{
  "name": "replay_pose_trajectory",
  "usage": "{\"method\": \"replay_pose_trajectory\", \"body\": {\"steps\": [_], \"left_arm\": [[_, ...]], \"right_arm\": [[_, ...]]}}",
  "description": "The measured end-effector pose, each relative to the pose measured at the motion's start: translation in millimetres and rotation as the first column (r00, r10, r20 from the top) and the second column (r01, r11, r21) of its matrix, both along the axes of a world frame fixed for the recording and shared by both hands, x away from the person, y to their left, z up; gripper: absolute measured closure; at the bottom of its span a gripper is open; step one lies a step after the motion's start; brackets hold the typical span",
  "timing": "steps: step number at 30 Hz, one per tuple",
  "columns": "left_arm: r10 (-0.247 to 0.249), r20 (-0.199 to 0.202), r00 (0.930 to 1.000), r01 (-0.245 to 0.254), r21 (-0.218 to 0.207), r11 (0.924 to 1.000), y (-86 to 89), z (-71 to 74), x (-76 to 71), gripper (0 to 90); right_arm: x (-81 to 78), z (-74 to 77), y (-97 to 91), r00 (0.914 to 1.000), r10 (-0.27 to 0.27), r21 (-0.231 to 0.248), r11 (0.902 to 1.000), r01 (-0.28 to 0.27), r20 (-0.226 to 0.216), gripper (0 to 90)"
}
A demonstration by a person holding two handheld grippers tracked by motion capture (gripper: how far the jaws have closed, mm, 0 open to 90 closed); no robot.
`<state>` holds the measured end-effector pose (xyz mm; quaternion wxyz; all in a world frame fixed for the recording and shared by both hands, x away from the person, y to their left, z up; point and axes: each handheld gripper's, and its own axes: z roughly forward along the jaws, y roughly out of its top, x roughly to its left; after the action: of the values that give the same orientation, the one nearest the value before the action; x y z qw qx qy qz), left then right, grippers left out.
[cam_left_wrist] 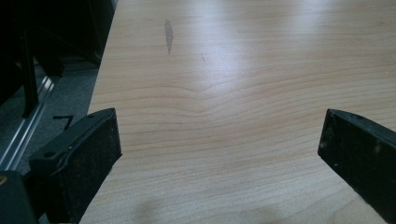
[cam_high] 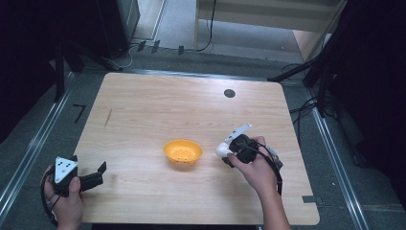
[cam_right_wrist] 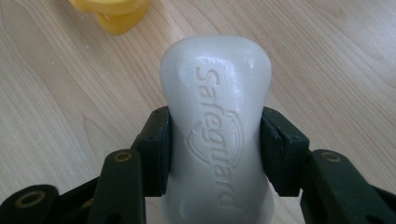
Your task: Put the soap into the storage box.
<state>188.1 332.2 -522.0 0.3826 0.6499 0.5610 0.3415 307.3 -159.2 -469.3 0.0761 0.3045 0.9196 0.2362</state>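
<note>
A white bar of soap (cam_right_wrist: 215,126) with raised lettering sits clamped between the two black pads of my right gripper (cam_right_wrist: 215,151). From above, that right gripper (cam_high: 229,152) is held just right of a small yellow perforated bowl (cam_high: 182,152), the soap (cam_high: 222,150) poking out toward the bowl. The bowl's edge (cam_right_wrist: 112,14) peeks in at the top left of the right gripper view. My left gripper (cam_high: 102,169) rests at the table's front left corner, jaws spread wide over bare wood (cam_left_wrist: 219,140) with nothing between them.
The wooden table (cam_high: 158,110) has a dark round hole cover (cam_high: 229,93) near its far edge and a dark smudge (cam_high: 108,117) at the left. Black stands and cables surround the table on the floor.
</note>
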Motion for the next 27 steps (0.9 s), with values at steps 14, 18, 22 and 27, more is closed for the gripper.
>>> {"method": "replay_pose_trajectory", "body": {"steps": [14, 18, 22, 27], "left_arm": [[-0.002, 0.001, 1.0000, 0.002, -0.003, 1.0000, 0.4, 0.0, 0.2, 0.0], [-0.002, 0.001, 1.0000, 0.002, -0.003, 1.0000, 0.4, 0.0, 0.2, 0.0], [-0.002, 0.001, 1.0000, 0.002, -0.003, 1.0000, 0.4, 0.0, 0.3, 0.0], [-0.001, 0.002, 1.0000, 0.001, -0.004, 1.0000, 0.5, 0.0, 0.3, 0.0]], "right_arm": [[5.0, 7.3, 14.1, 0.9990, 0.044, -0.012, 0.9990, -0.044, 0.012, 50.7], [6.1, 10.5, 17.5, 0.9986, 0.052, -0.007, 0.9986, -0.052, 0.012, 50.7], [7.8, 13.1, 22.2, 0.9975, 0.069, -0.005, 0.9976, -0.069, 0.017, 50.7], [9.1, 13.8, 27.5, 0.9960, 0.088, -0.010, 0.9961, -0.087, 0.017, 50.7]]}}
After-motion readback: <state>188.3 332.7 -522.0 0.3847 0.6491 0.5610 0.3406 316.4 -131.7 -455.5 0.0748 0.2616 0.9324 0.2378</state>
